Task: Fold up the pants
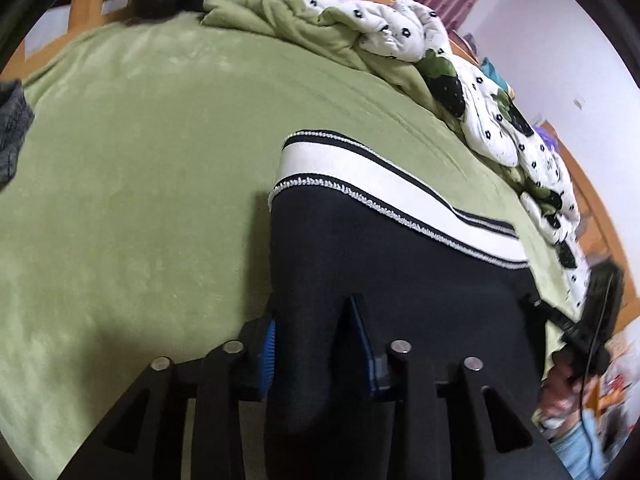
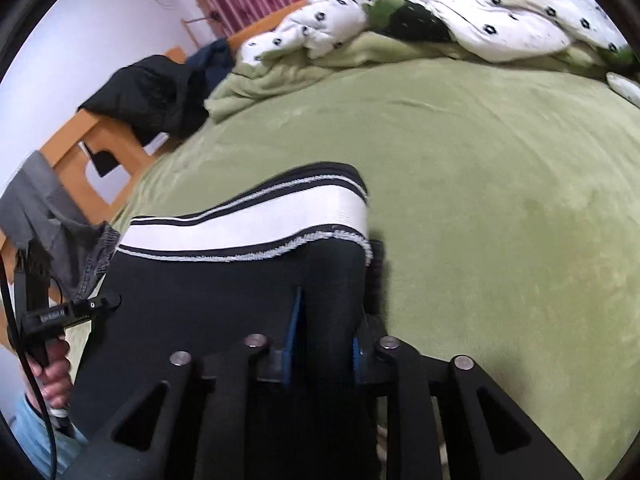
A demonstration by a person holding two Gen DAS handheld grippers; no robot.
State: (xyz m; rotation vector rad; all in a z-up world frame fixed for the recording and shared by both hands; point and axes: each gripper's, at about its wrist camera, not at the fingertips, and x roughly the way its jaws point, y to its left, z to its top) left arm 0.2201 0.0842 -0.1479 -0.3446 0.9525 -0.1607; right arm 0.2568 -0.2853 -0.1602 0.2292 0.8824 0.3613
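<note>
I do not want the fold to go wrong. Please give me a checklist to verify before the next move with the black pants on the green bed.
1. Left gripper has the black pants between its fingers: ok.
2. Right gripper has pants fabric between its fingers: ok.
3. Pads press firmly on the fabric on both sides: cannot tell.
4. White striped waistband lies flat, without a twist: ok.
5. Green bed cover beyond the waistband is free for the fold: ok.
6. Pant legs are aligned: cannot tell, they are out of view.
</note>
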